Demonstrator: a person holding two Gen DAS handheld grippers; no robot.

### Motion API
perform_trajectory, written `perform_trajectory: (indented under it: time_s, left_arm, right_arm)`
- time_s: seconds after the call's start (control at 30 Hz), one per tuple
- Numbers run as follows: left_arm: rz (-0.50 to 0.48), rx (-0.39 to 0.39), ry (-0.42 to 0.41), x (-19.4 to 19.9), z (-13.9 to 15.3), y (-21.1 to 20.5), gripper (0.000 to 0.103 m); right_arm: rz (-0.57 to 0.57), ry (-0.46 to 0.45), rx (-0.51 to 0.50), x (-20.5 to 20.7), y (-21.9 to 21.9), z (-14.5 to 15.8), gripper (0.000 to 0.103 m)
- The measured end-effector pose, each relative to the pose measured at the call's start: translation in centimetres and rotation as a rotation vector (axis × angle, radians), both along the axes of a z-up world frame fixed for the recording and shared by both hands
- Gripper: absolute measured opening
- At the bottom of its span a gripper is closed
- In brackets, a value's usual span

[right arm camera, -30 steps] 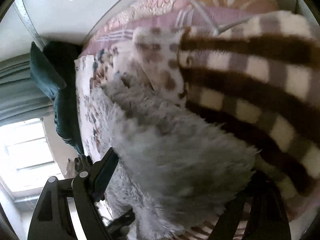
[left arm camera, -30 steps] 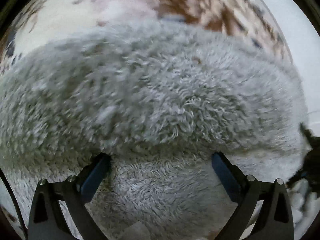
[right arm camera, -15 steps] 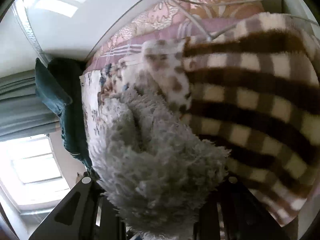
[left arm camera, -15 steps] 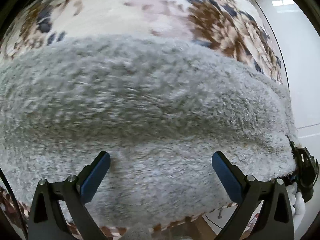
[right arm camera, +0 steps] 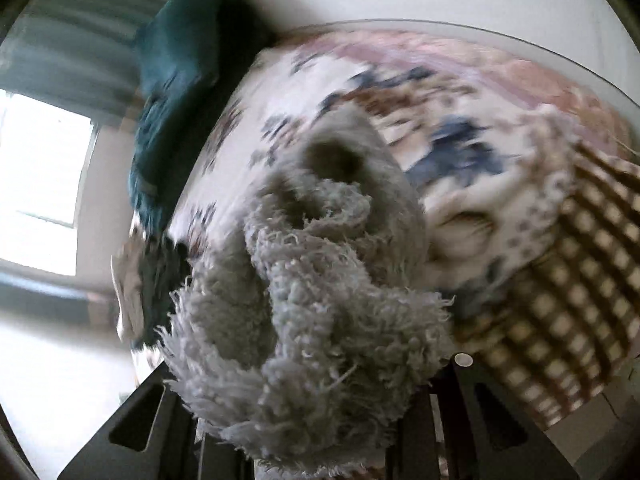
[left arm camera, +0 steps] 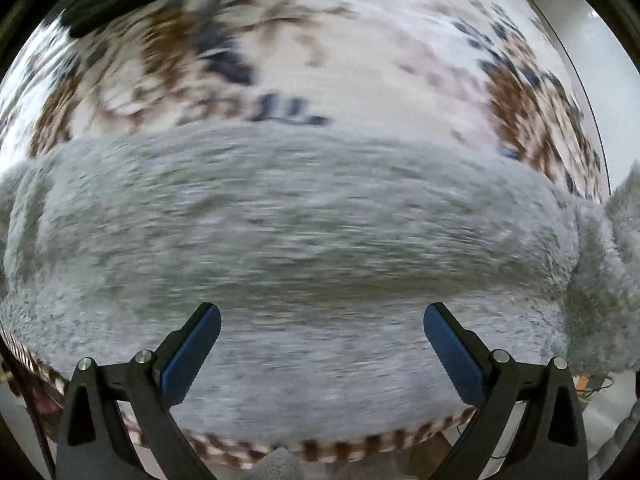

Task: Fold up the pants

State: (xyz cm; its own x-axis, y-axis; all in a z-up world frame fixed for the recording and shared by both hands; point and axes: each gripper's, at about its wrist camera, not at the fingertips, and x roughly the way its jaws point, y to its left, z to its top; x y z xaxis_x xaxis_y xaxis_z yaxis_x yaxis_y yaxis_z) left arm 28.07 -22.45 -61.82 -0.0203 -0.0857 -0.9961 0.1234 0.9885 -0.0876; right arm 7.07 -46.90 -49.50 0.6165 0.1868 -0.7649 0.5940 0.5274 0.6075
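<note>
The fluffy grey pants [left arm camera: 304, 240] lie spread across the floral bedspread [left arm camera: 360, 60], one bunched end lifted off it in the right gripper [right arm camera: 312, 392], whose jaws have just clamped onto the pile. The left gripper [left arm camera: 322, 324] hangs above the pants, released, nothing between its blue pads [left arm camera: 188, 356]. Beside the bedspread lies a brown checked blanket [right arm camera: 568, 320].

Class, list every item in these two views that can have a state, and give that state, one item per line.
Fluffy grey fleece pants: lying across the bed, one end bunched and lifted.
Left gripper: open, holding nothing, above the pants.
Right gripper: just closed, clamped on the bunched pants end.
Floral bedspread: spread flat under the pants.
Brown checked blanket: rumpled at the bed's edge.
Dark teal cushion: propped beside the bed.
</note>
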Motion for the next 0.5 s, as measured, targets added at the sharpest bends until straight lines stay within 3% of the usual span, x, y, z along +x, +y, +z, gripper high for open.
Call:
perform_trajectory:
  time_s: [0.2,0.33,0.5]
  left_arm:
    - [0.106,0.021,-0.002,1.1,1.2,9.3,0.103]
    - [0.144,0.116,-0.035,1.5,1.9,16.9,0.103]
    - [0.182,0.189,-0.03,1.8,1.3,22.3,0.103]
  right_arm:
    - [0.265,0.041,-0.049,6.1,13.8,-1.6,0.025]
    - [0.487,0.169,-0.143,8.4,24.3,-5.4,0.025]
    - [0.608,0.295,-0.282,9.2,30.4,-7.9,0.027]
